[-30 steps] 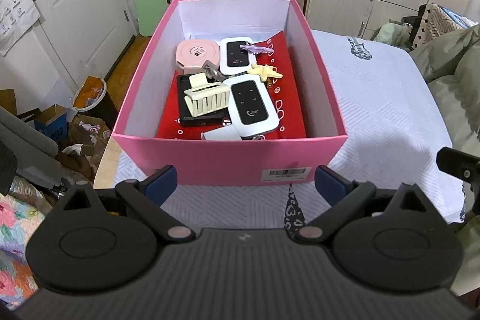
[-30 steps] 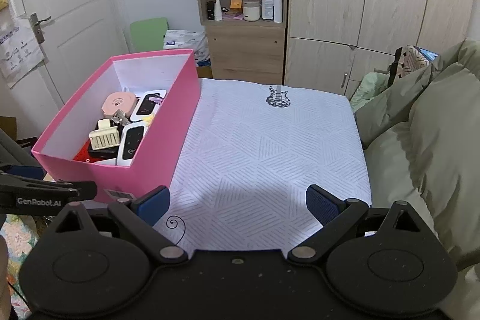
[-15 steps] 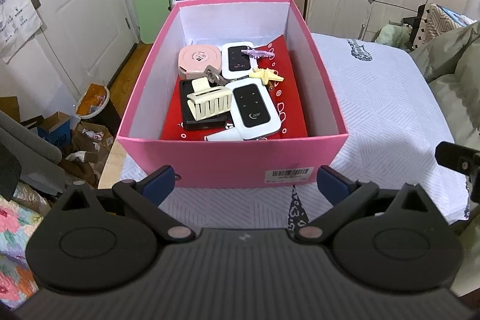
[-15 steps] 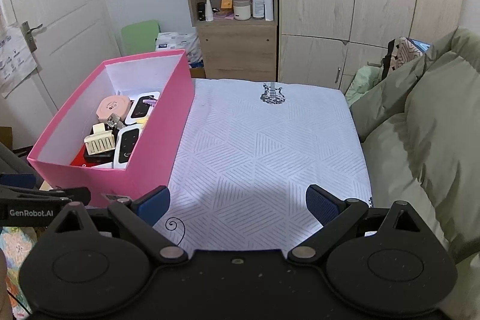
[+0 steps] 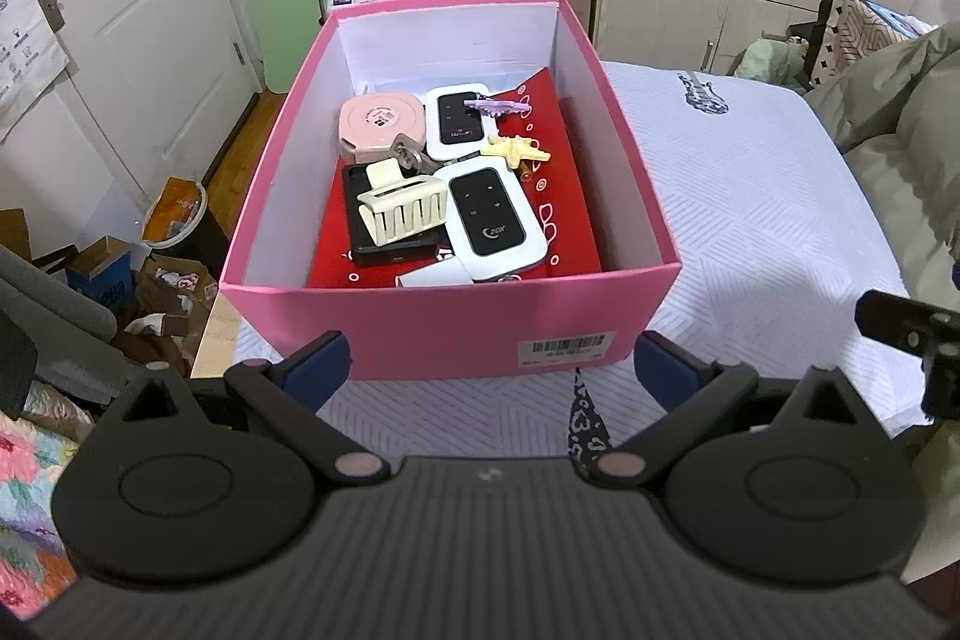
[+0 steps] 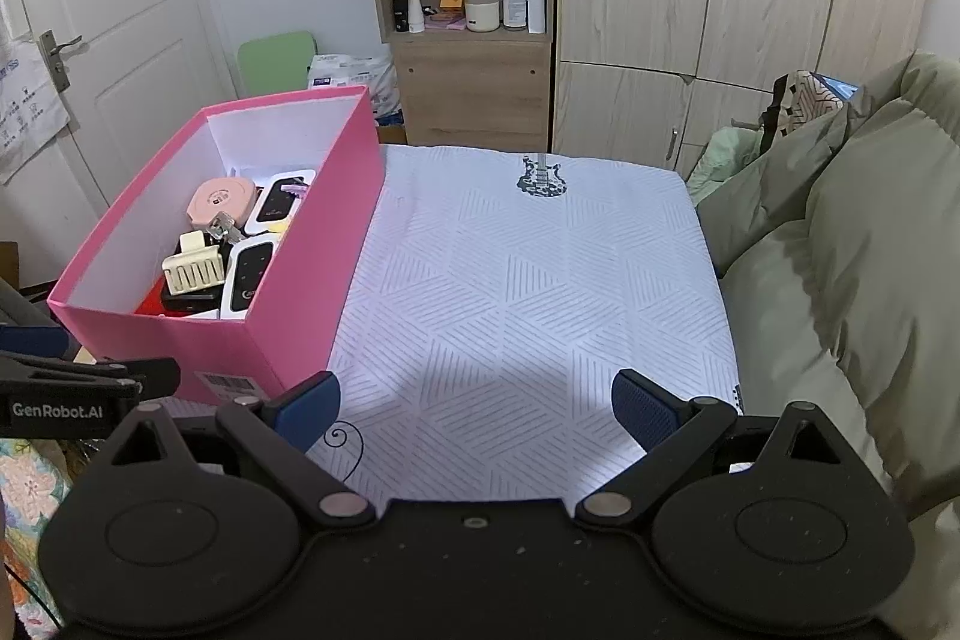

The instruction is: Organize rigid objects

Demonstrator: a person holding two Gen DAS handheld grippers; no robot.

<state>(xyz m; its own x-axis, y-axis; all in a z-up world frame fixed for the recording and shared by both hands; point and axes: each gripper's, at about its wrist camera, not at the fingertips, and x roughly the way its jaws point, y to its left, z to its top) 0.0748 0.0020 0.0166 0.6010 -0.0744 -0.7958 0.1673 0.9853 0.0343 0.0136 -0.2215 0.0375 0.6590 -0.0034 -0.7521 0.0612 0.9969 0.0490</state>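
A pink box (image 5: 456, 328) (image 6: 288, 292) stands on the white patterned bed sheet (image 6: 540, 280). Inside lie a cream hair claw (image 5: 403, 211), a pink round case (image 5: 377, 124), two white pocket routers (image 5: 492, 220) (image 5: 459, 119), a black device (image 5: 384, 244), a lilac clip (image 5: 497, 106), a yellow clip (image 5: 519, 149) and a red card (image 5: 564, 196). My left gripper (image 5: 489, 367) hangs open just before the box's near wall, holding nothing. To the right of the box my right gripper (image 6: 474, 403) is open over bare sheet, also holding nothing.
Olive bedding (image 6: 852, 244) is piled on the right of the bed. A wooden shelf unit (image 6: 474, 10) and wardrobe stand behind. Left of the bed are a white door (image 5: 120, 58), a bin (image 5: 180, 214) and cardboard clutter (image 5: 120, 280) on the floor.
Both grippers have drawn back and risen slightly, so the box sits a little farther off. The contents of the box have not moved.
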